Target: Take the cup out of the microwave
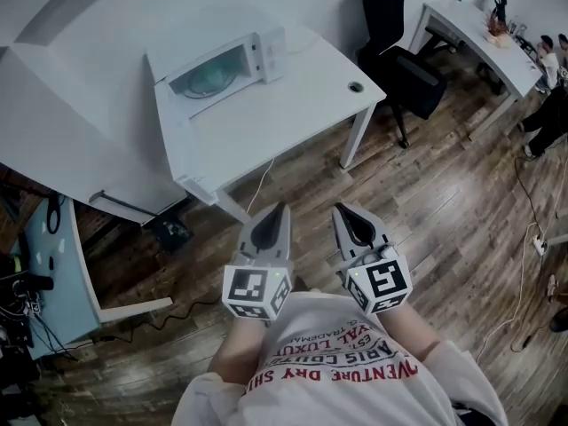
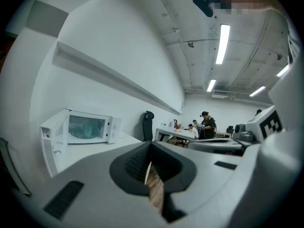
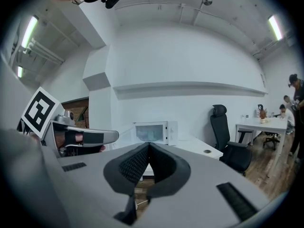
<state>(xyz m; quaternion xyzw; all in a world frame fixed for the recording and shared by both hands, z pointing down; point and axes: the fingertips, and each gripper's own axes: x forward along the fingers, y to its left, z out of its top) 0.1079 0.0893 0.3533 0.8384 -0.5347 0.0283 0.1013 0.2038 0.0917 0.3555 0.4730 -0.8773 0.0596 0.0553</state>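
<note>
Two grippers are held level just ahead of a person's printed white shirt, side by side over the wooden floor. The left gripper is seen with its jaws pressed together and nothing between them; the right gripper, at its 3 o'clock, is likewise closed on nothing. A white cable is seen hanging from the edge of the white counter, which stands at 12 o'clock from the grippers and well apart from them. At 11 o'clock, on the counter's far left corner against the wall, a white microwave is set with its door apparently shut. The cup is made out only as a blurred pale-green shape behind the door's window. A black office chair is parked at 1 o'clock, beside the counter, and a second desk is seen beyond it.
</note>
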